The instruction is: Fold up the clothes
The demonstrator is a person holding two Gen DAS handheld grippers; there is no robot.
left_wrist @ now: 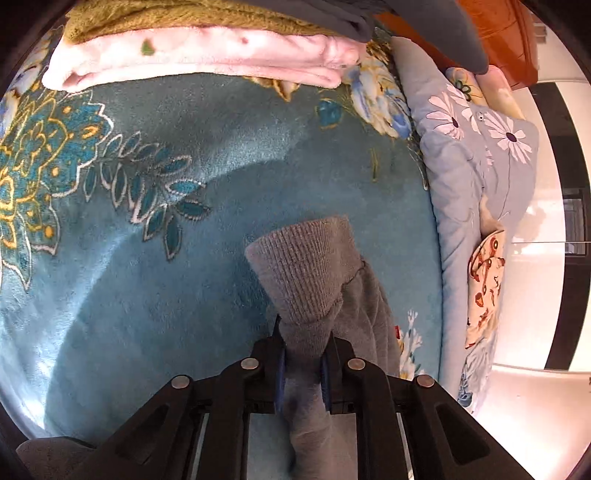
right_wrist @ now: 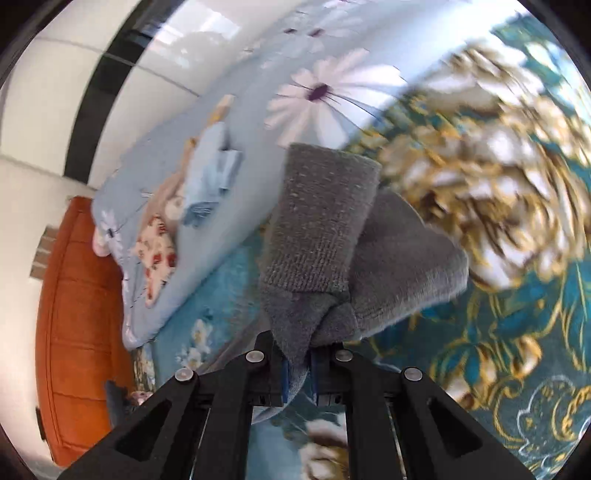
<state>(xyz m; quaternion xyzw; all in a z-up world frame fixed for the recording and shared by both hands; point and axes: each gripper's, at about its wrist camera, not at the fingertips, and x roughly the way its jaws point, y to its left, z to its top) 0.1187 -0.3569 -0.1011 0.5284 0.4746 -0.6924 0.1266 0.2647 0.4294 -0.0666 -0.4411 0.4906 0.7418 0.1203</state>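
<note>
My left tool [left_wrist: 303,363] is pinching grey fleece just behind a ribbed cuff [left_wrist: 301,269], both blue pads pressed into the cloth. The cuff is sticking out past the fingertips, over the teal blanket [left_wrist: 155,295]. More of the grey garment [left_wrist: 369,317] is trailing down on the right of the cuff, and a fold of it is hanging below the tool.

My right tool [right_wrist: 298,363] is gripping bunched grey fleece in the same way, clamped tight on it. A second ribbed cuff [right_wrist: 321,221] is standing up beyond the fingers, with a thick fold of the garment [right_wrist: 406,269] bulging to its right. This view is blurring on the blanket's gold flowers.

Relative to the blanket:
- A pink folded blanket [left_wrist: 199,62] is lying along its far edge, with an olive one [left_wrist: 177,18] stacked on it.
- A pale blue daisy quilt [left_wrist: 476,155] is running along its right edge in the left view.
- An orange headboard [left_wrist: 498,33] is standing past the quilt's far end.
- White floor tiles [left_wrist: 535,295] are lying beyond the quilt.
</note>
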